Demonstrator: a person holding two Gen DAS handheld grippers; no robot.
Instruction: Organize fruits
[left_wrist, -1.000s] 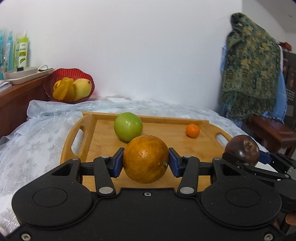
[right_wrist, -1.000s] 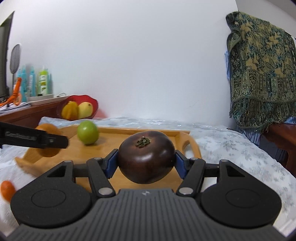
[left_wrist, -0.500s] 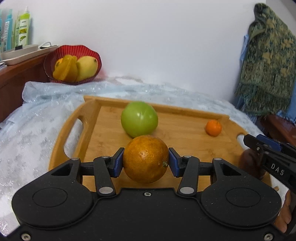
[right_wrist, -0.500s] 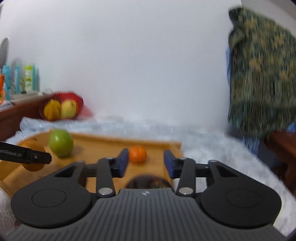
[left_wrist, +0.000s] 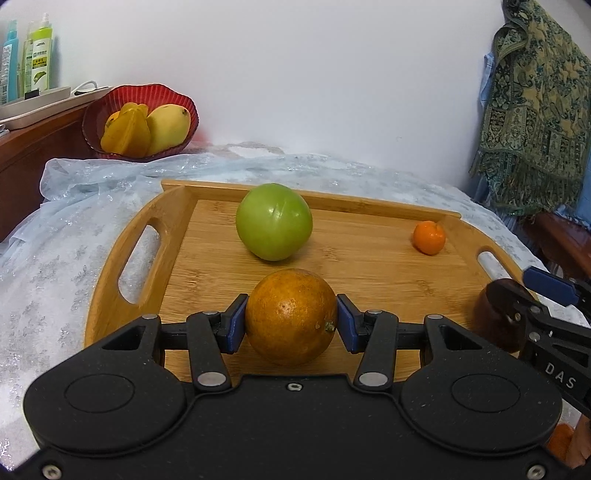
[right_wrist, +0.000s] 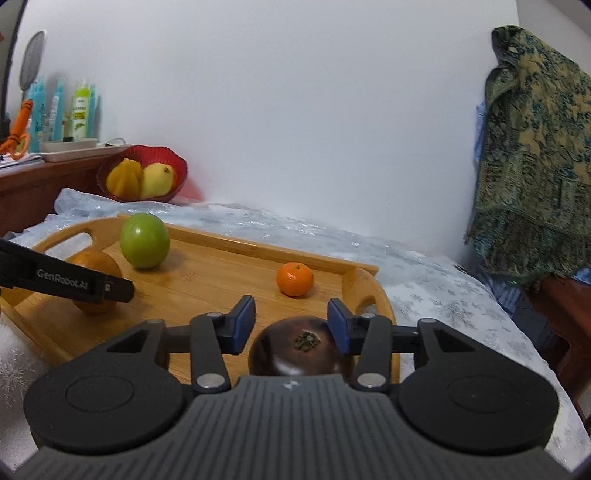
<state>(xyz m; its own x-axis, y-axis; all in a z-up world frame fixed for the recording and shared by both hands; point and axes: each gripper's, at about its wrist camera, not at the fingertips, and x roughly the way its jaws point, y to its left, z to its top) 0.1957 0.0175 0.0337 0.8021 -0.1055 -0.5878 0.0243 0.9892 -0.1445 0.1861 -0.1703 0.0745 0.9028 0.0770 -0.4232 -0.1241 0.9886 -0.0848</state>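
Fruit goes onto the wooden tray (left_wrist: 177, 206), by the look of it, and the job seems partly done. From the left wrist view, a green fruit (left_wrist: 274, 221) sits near the tray's far edge and a small mandarin (left_wrist: 429, 237) near its far right corner, while the left claw (left_wrist: 291, 318) is clamped on an orange (left_wrist: 291, 315) low over the tray's near edge, tilted down, not yet released. At the right edge the right claw (left_wrist: 532, 295) stands by a dark fruit (left_wrist: 496, 314) at the tray's near right corner. From the right wrist view, the right claw (right_wrist: 291, 319) is opening, its pads (right_wrist: 243, 321) apart and clear of the dark fruit (right_wrist: 299, 354), which sits below them on the tray (right_wrist: 365, 291), so that one looks placed. Left to do: set the orange down. A red bowl (right_wrist: 173, 158) with yellow fruit stands beyond the tray; whether it joins is unclear.
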